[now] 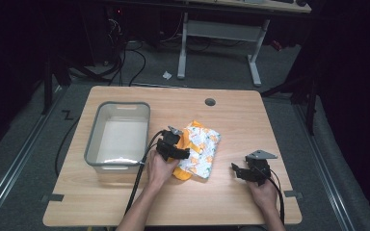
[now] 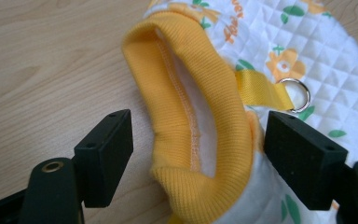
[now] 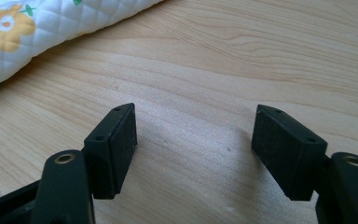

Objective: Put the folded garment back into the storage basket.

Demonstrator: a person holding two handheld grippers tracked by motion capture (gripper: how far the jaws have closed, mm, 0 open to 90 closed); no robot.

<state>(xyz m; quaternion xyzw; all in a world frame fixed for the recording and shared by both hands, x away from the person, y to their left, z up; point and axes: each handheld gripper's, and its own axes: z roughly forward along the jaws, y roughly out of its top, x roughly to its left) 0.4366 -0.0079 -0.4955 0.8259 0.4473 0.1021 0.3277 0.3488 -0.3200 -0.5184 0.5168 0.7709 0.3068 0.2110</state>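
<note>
The white quilted fabric garment with orange flowers and a ribbed yellow collar (image 1: 198,149) lies on the light wooden table (image 1: 231,120), its long axis running from the near-left yellow end up toward the far-right; in the high view its near yellow end is partly covered by the left gripper (image 1: 172,144) and the hand (image 1: 160,168) holding it. In the left gripper view, the black fingers (image 2: 105,156) stand wide apart on either side of the yellow ribbed collar (image 2: 200,121) without touching it, and the collar's opening faces the camera; a yellow strap with a small metal ring (image 2: 294,93) lies just beyond the right-hand finger. The garment's far edge is cut off there. The right gripper (image 1: 250,169) sits well apart from the garment, its fingers (image 3: 113,149) spread wide over bare wood, with a corner of quilted cloth beyond the left-hand finger. A grey plastic tub (image 1: 92,144) stands beside the left gripper.
</note>
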